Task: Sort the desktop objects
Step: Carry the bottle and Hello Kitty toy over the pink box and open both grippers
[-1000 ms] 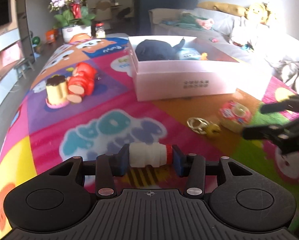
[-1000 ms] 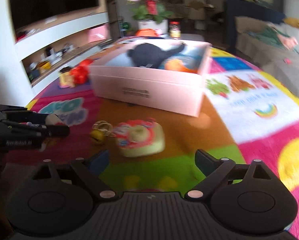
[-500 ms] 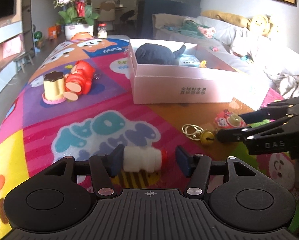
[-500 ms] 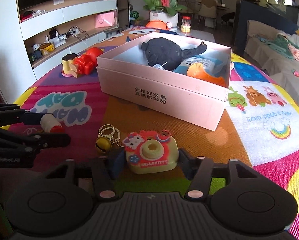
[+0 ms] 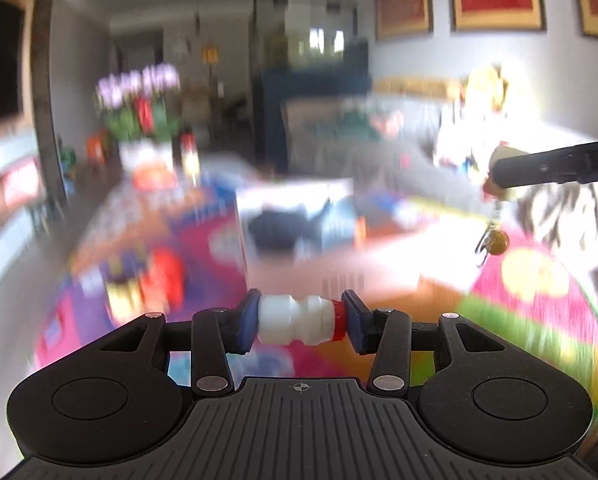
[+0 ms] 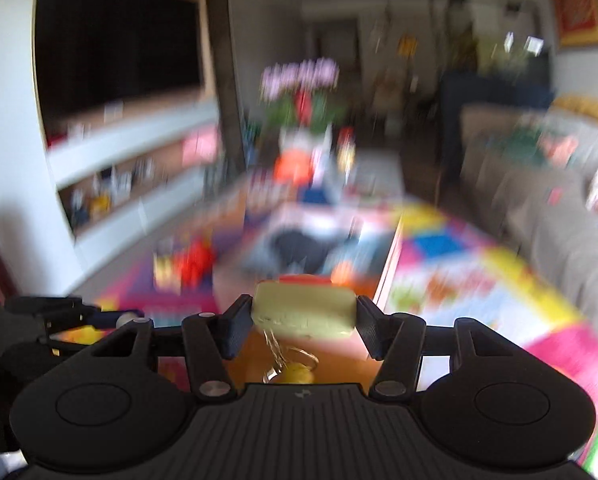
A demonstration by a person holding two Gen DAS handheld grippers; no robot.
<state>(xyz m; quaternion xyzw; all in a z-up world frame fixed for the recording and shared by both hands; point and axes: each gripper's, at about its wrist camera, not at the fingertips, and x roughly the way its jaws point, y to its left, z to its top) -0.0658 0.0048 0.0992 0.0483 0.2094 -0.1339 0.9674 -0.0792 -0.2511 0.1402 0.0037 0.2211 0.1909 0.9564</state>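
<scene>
My left gripper (image 5: 299, 324) is shut on a small white bottle with a red cap (image 5: 301, 325), held sideways above the colourful mat. My right gripper (image 6: 303, 316) is shut on a pale yellow toy camera (image 6: 303, 315); a key ring with a yellow bell (image 6: 297, 372) dangles under it. In the left wrist view the right gripper's finger (image 5: 555, 168) shows at the upper right with the bell (image 5: 497, 240) hanging below. The open pink box (image 5: 295, 224) with a dark plush inside lies ahead, blurred; it also shows in the right wrist view (image 6: 323, 240).
A red toy and a yellow pudding toy (image 5: 147, 280) lie on the mat at the left, blurred. A flower pot (image 5: 139, 120) stands at the far end. A sofa (image 6: 539, 200) runs along the right. Both views are motion-blurred.
Both grippers have lifted from the mat. The left closed fully on the bottle and raised it. The right closed on the toy camera and raised it with the bell key ring hanging.
</scene>
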